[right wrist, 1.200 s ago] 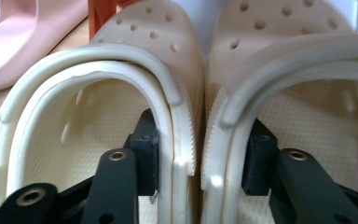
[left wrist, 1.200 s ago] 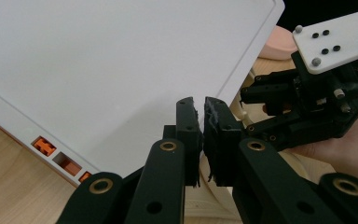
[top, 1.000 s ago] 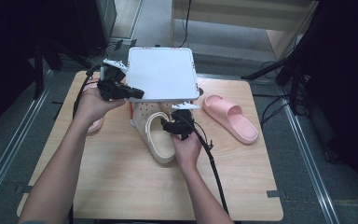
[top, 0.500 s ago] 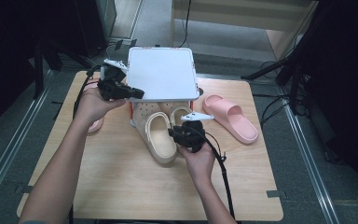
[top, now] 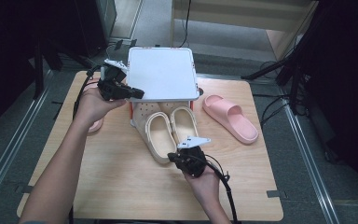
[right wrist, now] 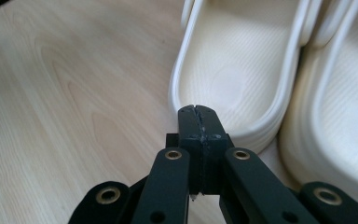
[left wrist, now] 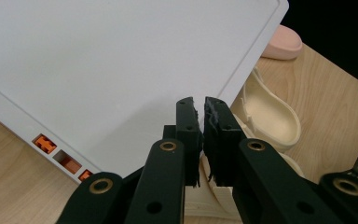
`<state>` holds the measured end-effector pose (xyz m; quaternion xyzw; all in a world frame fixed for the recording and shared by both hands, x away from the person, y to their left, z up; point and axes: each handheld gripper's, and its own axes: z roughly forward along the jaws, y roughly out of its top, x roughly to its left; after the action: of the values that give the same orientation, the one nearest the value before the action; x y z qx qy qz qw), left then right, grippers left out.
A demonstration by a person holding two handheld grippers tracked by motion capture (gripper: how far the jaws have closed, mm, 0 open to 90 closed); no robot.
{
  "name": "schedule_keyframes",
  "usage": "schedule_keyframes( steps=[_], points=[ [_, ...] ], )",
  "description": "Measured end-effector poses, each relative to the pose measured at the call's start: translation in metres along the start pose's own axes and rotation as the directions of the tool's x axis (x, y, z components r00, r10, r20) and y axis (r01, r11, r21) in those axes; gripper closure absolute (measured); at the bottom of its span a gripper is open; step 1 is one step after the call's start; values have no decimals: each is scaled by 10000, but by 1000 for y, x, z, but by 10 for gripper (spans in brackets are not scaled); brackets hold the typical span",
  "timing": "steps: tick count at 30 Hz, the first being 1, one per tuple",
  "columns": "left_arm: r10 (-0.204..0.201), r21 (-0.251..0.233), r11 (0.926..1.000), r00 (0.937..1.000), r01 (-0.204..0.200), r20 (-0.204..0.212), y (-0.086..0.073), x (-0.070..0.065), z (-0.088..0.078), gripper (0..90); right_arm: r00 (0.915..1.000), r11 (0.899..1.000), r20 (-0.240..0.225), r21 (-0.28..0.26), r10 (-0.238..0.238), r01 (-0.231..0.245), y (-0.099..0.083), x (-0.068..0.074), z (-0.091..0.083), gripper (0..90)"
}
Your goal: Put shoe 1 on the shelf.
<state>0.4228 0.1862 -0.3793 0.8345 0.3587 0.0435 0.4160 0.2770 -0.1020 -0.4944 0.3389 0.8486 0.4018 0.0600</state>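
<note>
Right gripper [top: 176,157] level, fingers together, beside cream clog [top: 160,136].

Bare table [top: 121,182] lies open left of the cream clogs [top: 161,135]; white rack [top: 162,73] blocks behind them

No readable text

No lettering, brand, number or sign can be read on the white lid [top: 161,72], the cream clogs [top: 170,128], the pink slide [top: 230,116] or the worktop [top: 121,186].
</note>
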Motion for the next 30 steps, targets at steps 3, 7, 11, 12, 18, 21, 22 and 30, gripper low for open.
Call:
schedule_keyframes(
  steps=[3,7,11,12,18,21,22,30],
  points=[
    [-2,4,10000,10000,2,-18,0,0,0,845,10000,9996,-80,271,-33,35,-4,-1,7,900],
    [-27,-16,10000,10000,27,49,0,0,0,845,9996,9989,-172,406,-213,220,-4,-1,13,900],
    [3,-18,10000,10000,-2,50,0,0,0,846,9989,9976,-320,587,-344,362,-1,-1,15,900],
    [-37,-21,10000,10000,37,52,0,1,0,845,9984,9968,-343,645,-460,481,-2,0,15,900],
    [-30,-39,10000,10000,30,21,0,-1,1,846,9960,9926,-480,915,-760,802,-10,7,21,900],
    [16,-22,10000,10000,-16,-17,0,-1,1,846,9963,9920,-127,922,-853,861,-8,7,26,900],
    [1,-30,10000,10000,-1,-32,0,-2,1,846,9968,9925,-115,933,-787,795,-6,7,26,900],
    [24,-18,10000,10000,-24,-54,0,-2,1,847,9983,9979,-50,296,-579,580,16,12,34,900]
  ],
)
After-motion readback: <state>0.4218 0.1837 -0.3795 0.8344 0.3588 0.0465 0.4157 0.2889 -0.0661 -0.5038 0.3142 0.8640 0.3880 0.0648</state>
